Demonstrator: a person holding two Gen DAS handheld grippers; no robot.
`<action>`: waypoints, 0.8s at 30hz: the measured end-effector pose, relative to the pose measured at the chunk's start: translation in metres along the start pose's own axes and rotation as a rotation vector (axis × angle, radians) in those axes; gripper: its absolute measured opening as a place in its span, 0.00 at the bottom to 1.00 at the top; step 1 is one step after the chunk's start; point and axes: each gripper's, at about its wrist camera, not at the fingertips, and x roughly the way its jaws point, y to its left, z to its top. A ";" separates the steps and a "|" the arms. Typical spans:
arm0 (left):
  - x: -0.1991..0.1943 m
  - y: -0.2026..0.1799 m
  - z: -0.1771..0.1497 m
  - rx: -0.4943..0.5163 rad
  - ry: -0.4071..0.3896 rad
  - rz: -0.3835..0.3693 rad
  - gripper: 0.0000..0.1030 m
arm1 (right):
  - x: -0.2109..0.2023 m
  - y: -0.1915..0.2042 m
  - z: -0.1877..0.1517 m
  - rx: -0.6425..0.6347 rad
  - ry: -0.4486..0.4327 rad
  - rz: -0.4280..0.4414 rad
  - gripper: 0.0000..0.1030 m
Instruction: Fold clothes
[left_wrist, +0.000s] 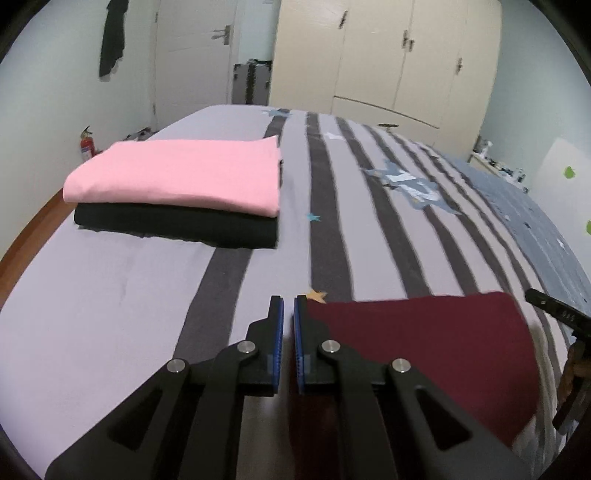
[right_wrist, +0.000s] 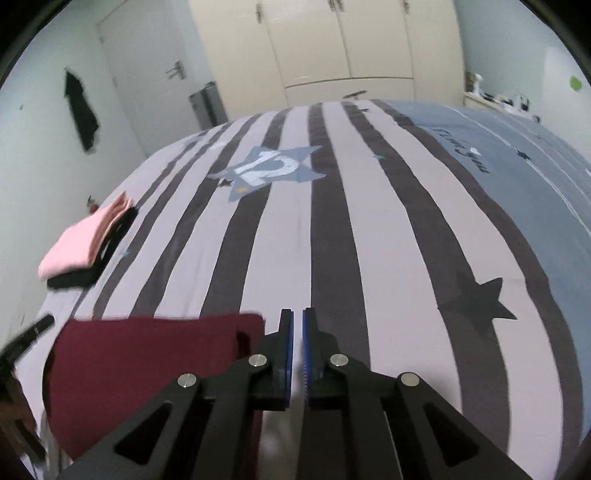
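Currently both claws — left gripper (left_wrist: 288, 302) and right gripper (right_wrist: 297, 315) — look closed on the maroon garment (left_wrist: 424, 350)'s corners; next: carry it to the pink-on-black stack (left_wrist: 177, 177).

A folded pink cloth (left_wrist: 177, 177) lies stacked on a folded black one (left_wrist: 177, 227) near the bed's left edge; a dark red garment (left_wrist: 424, 350), seemingly folded, lies at its near edge.

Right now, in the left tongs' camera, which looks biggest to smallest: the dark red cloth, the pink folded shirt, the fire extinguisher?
1. Dark red cloth, though it is nearest the camera, so that helps.
2. Pink folded shirt, almost as big.
3. Fire extinguisher, tiny and far away.
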 end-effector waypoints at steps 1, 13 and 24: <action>-0.004 -0.004 0.000 0.009 0.000 -0.012 0.03 | -0.006 0.007 -0.004 -0.031 0.000 0.015 0.06; -0.030 -0.029 -0.003 -0.060 0.038 -0.039 0.64 | -0.055 0.053 -0.056 -0.096 0.023 0.124 0.50; 0.014 0.020 -0.002 -0.198 0.185 -0.125 0.69 | 0.002 0.001 -0.041 0.129 0.168 0.255 0.54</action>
